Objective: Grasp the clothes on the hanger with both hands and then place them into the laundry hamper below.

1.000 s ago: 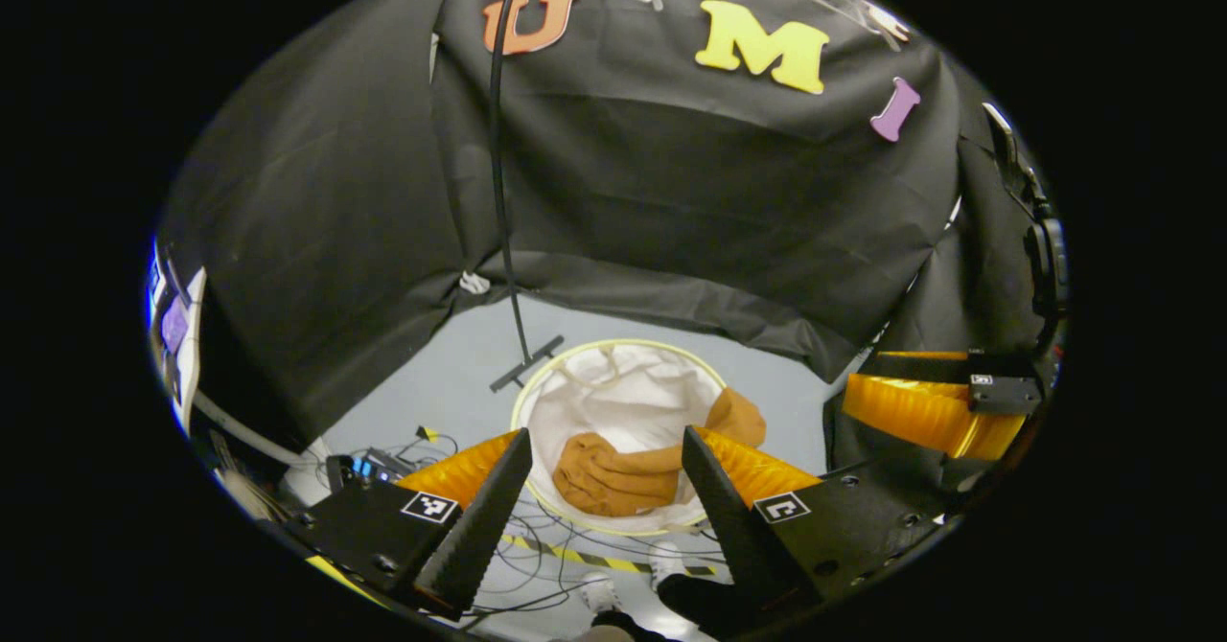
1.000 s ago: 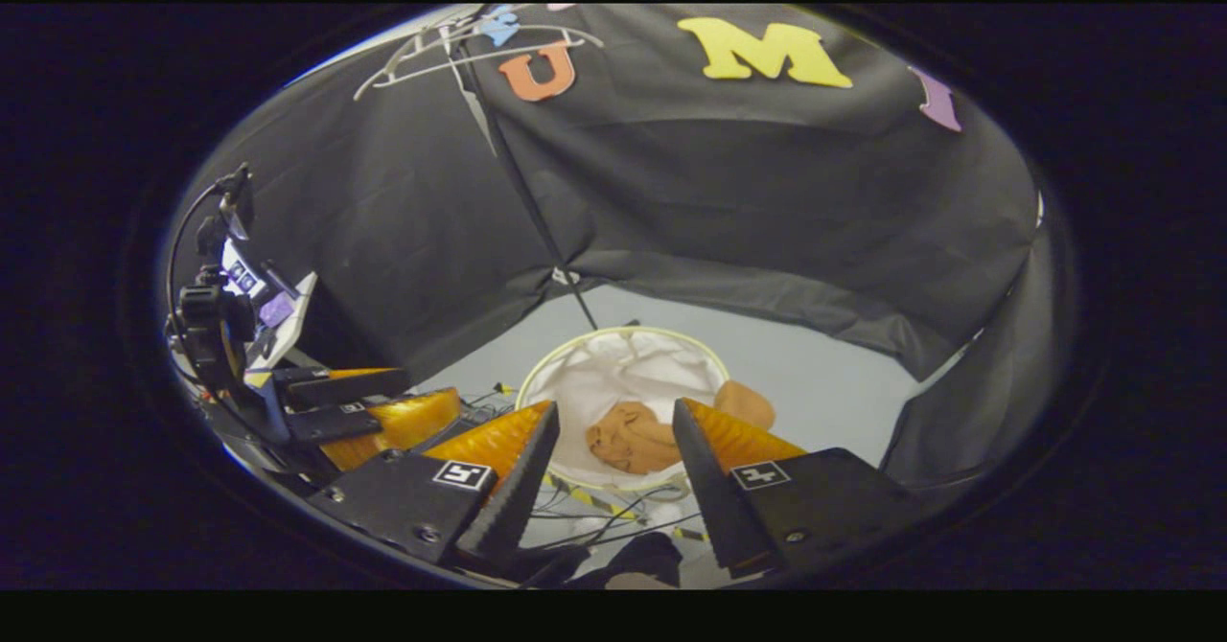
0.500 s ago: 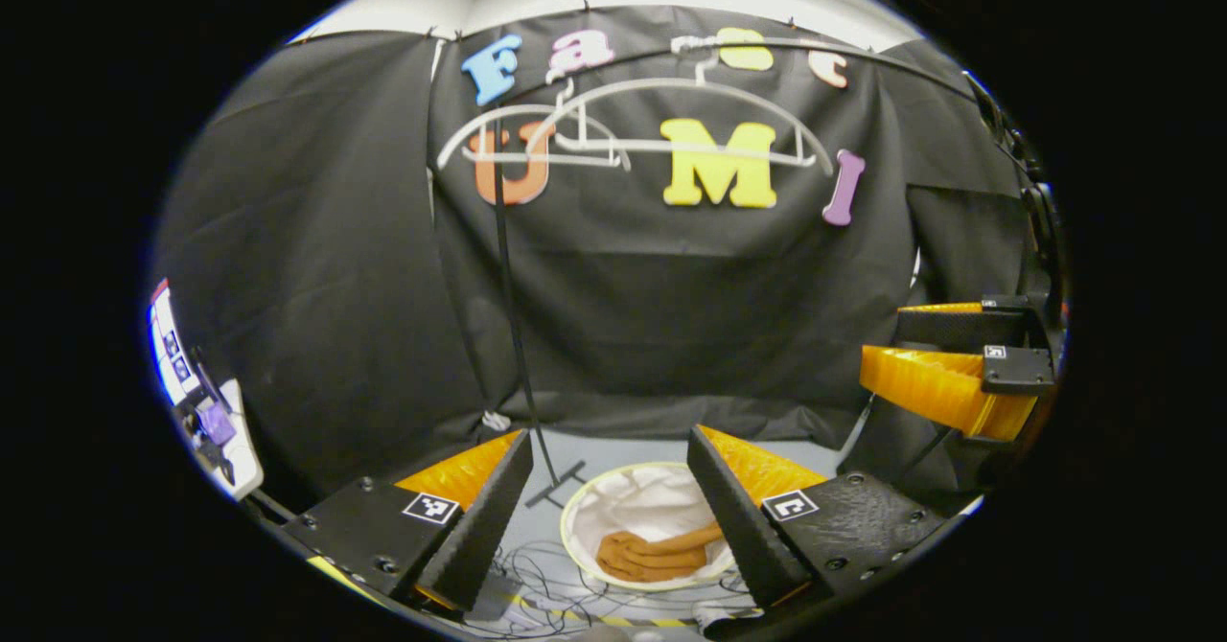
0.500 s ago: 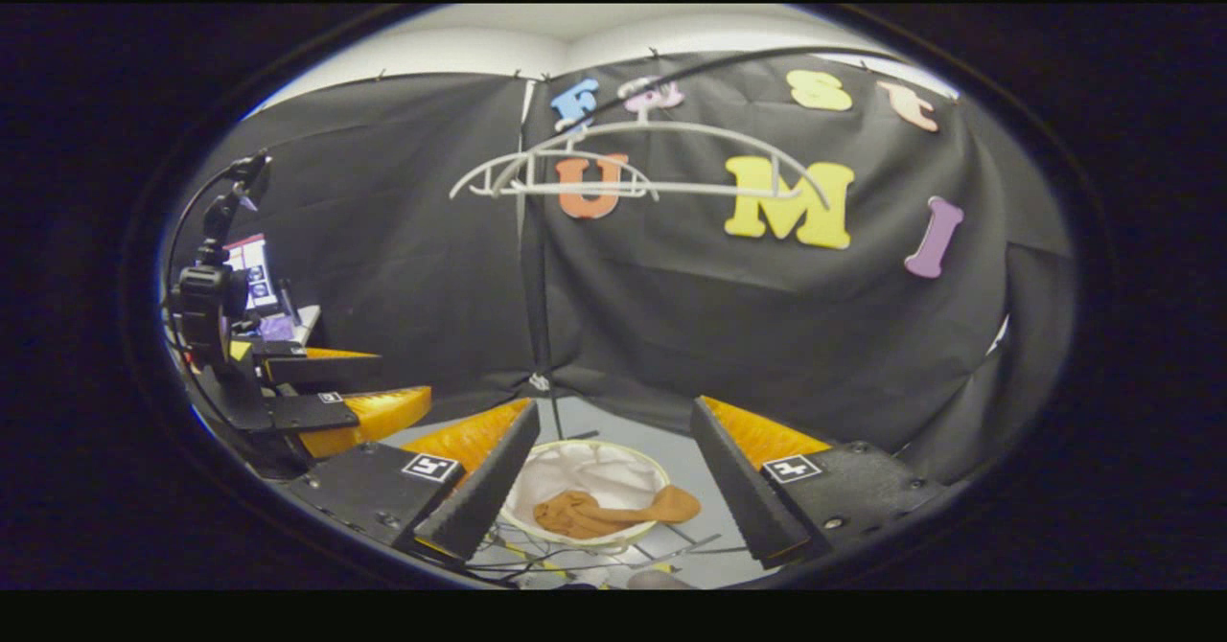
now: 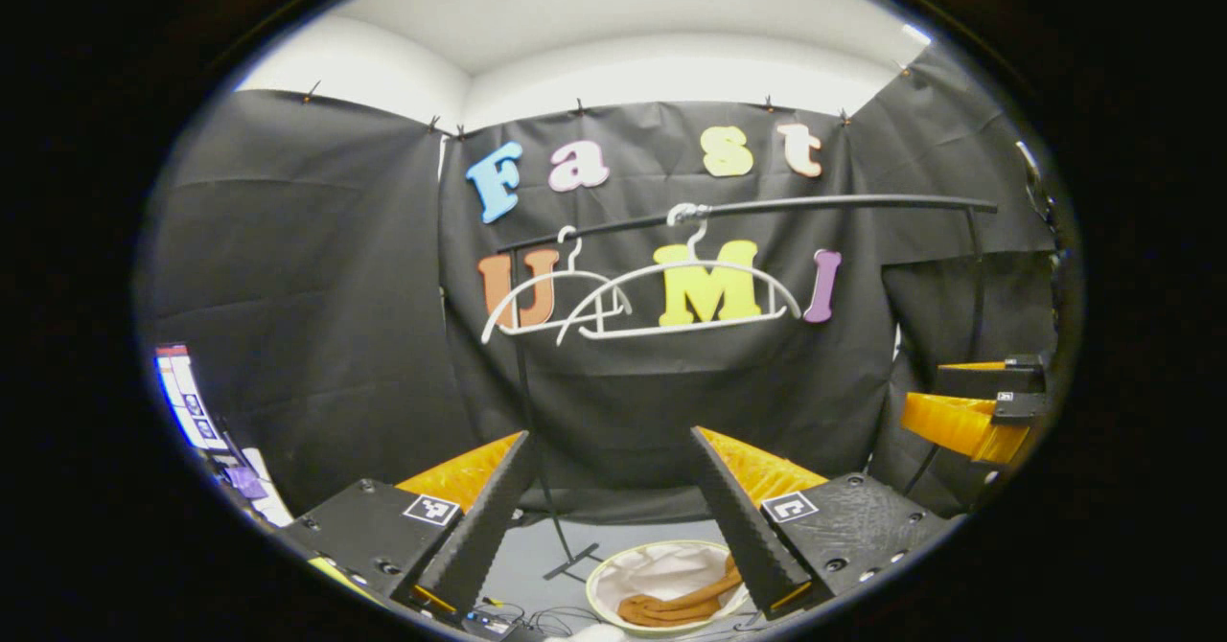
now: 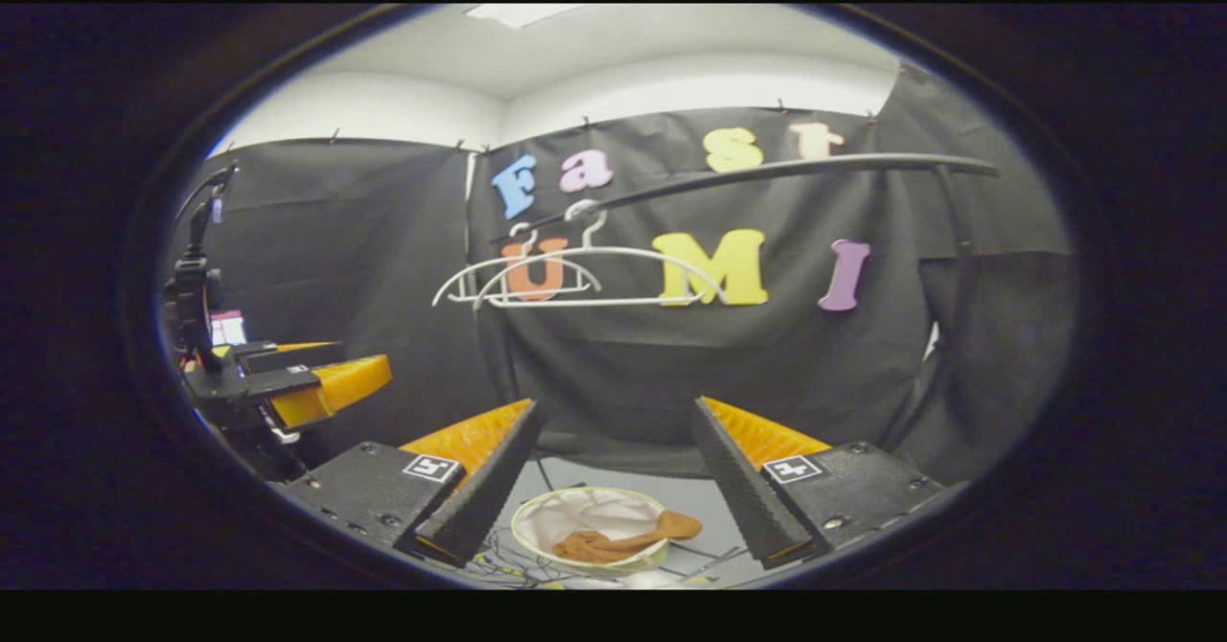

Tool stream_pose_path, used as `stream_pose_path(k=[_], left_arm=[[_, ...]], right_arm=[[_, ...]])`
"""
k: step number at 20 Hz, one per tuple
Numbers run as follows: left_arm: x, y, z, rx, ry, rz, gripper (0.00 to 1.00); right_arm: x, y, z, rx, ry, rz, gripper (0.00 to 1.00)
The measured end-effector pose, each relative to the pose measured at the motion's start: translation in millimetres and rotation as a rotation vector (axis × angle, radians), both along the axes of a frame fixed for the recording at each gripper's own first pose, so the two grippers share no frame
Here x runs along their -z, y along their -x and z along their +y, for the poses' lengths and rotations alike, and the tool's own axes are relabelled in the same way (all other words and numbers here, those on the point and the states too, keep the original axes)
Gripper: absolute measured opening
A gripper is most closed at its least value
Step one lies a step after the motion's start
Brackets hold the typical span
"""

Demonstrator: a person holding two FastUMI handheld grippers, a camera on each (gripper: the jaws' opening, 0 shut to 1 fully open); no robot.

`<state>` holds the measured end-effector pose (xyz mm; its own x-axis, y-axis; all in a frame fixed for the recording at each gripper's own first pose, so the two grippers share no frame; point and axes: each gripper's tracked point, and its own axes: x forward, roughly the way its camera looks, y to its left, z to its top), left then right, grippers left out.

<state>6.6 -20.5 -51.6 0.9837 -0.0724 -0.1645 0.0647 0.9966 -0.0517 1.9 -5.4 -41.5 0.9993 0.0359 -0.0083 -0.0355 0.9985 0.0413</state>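
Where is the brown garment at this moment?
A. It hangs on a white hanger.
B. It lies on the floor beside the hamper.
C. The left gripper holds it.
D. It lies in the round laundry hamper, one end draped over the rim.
D: the brown garment lies in the laundry hamper, one end over the rim; both white hangers are bare.

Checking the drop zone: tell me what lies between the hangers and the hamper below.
Nothing but black cloth wall separates the bare hangers from the hamper, in the left gripper view.

Open air lies between the bare hangers (image 5: 685, 297) and the hamper (image 5: 661, 596), apparently crossed only by the rack pole (image 5: 530, 422)
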Motion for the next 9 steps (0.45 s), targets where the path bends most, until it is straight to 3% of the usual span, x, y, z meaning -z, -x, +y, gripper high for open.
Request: stream_pose_path(k=[6,9], left_arm=[[-19.3,29.8,-26.8,0.032,-0.024,-0.042,0.98],[-29.4,33.5,-36.3,-0.02,-0.064,-0.076,0.99]], right_arm=[[-8.0,26.0,-34.8,0.061,-0.023,-0.044,1.0],[-10.2,33.4,-46.8,0.046,-0.022,-0.057,1.0]])
